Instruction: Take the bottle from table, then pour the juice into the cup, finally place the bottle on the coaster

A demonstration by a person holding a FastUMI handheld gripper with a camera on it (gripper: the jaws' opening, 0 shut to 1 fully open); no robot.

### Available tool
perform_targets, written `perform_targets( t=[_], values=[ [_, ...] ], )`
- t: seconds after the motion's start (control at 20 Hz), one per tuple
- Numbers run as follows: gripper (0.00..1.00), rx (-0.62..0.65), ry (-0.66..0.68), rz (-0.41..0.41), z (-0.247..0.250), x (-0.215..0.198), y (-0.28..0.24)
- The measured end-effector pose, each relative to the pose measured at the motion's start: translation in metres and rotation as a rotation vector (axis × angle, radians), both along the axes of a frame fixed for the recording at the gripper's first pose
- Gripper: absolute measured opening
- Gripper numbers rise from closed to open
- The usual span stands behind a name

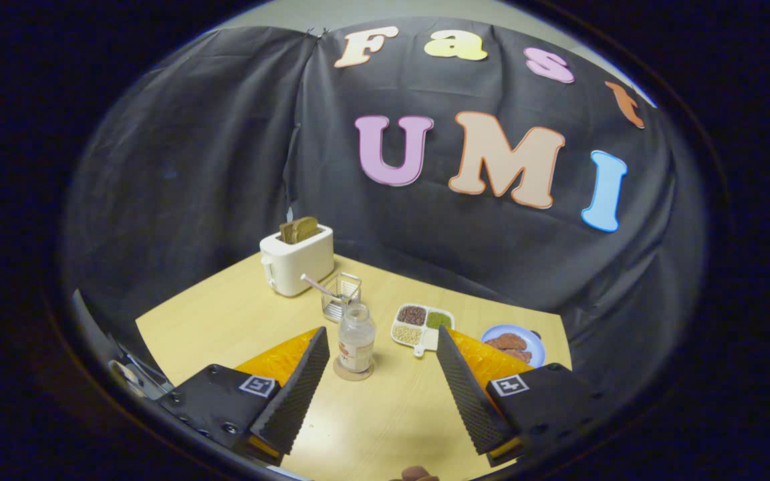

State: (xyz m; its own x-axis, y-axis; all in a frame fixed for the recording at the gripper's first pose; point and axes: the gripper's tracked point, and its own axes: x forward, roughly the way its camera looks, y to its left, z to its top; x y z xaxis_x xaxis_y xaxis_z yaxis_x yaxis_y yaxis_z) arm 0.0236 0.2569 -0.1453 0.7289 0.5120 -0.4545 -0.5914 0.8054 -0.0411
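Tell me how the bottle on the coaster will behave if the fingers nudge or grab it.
The bottle is tall and narrow on a small coaster, so a high nudge would likely tip it. It looks nearly empty, so probably light. Its smooth clear wall may slip. The gripper is open, bottle just ahead between the fingers.

Gripper (381, 347) fingers spread wide, nothing between the pads, neither touching anything. Bottle (356, 345) stands upright on the round coaster (351, 371), just ahead of the fingers and nearer the left one, clear of it. Beyond the bottle: small wire basket (341, 296) with a thin stick leaning in it, then a white toaster (297, 259) with toast poking out of the slot, further off and left. Ahead of the right finger: a divided dish (423, 325) with grains in its compartments. A blue plate (517, 346) with brown food sits beyond that finger's outer side. All on the light wooden table (385, 421).
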Motion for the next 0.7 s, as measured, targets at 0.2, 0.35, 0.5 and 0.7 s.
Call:
perform_targets(
  t=[0.2,0.35,0.5,0.7],
  values=[
    [1.00,0.085,-0.115,-0.085,0.077,0.005,-0.026],
    [1.00,0.121,-0.173,-0.132,0.123,0.010,-0.047],
    [1.00,0.141,-0.240,-0.180,0.166,0.021,-0.072],
    [1.00,0.175,-0.322,-0.248,0.207,0.032,-0.103]
  ],
)
